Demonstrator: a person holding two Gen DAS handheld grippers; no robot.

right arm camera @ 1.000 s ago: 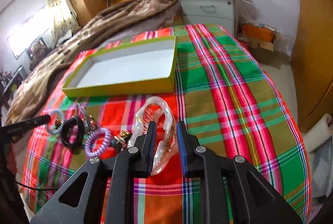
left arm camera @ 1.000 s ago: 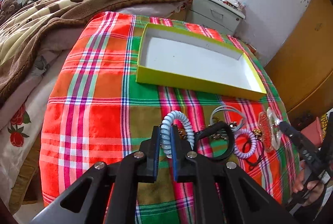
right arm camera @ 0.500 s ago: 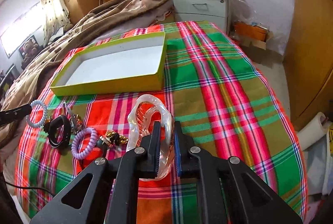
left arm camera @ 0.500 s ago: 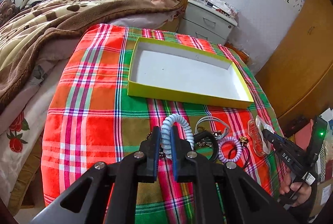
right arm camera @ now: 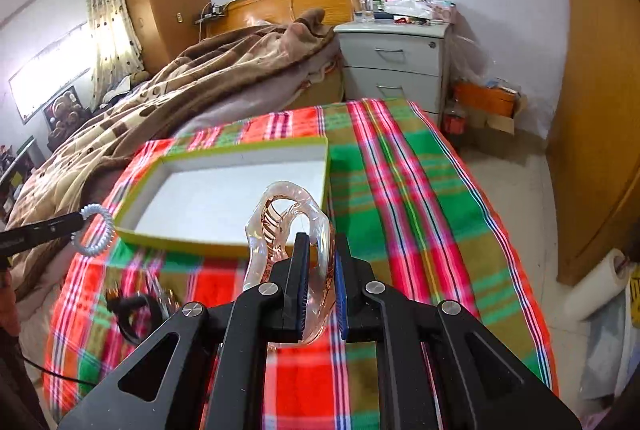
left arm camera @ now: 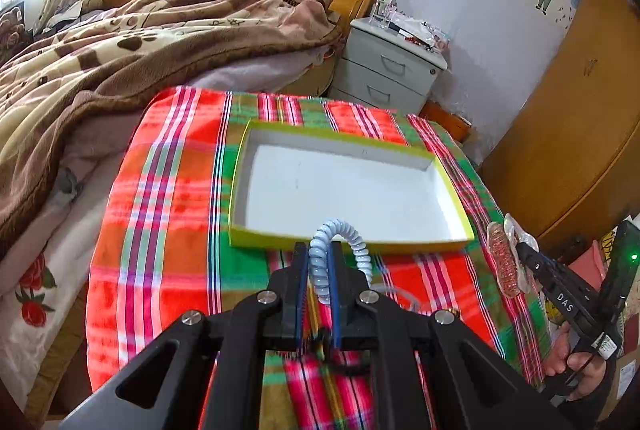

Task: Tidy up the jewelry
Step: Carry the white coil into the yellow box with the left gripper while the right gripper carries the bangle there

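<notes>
At the bottom centre of the left wrist view, the left gripper is clenched on a pale blue coil hair tie, the loop arching up in front of the near wall of the box. Over in the right wrist view, lower middle, the right gripper is clamped on a clear pinkish hair claw, held up off the checked cloth.

Both hands loaded, both items airborne: this looks like the carry step, with the drop into the box next. The box sits open and white inside, mid-frame in both views, nothing in it. The next move, I'd judge, calls for pushing each gripper forward over the yellow-green rim and only then letting go; release early and the piece lands on the cloth short of the wall.

The right view gives us something the left hides: at lower left, blurred, a black hair tie and other small bits wait on the cloth. The left view, at right edge, shows the hand squeezing the right gripper's handle, and the claw from the side.
</notes>
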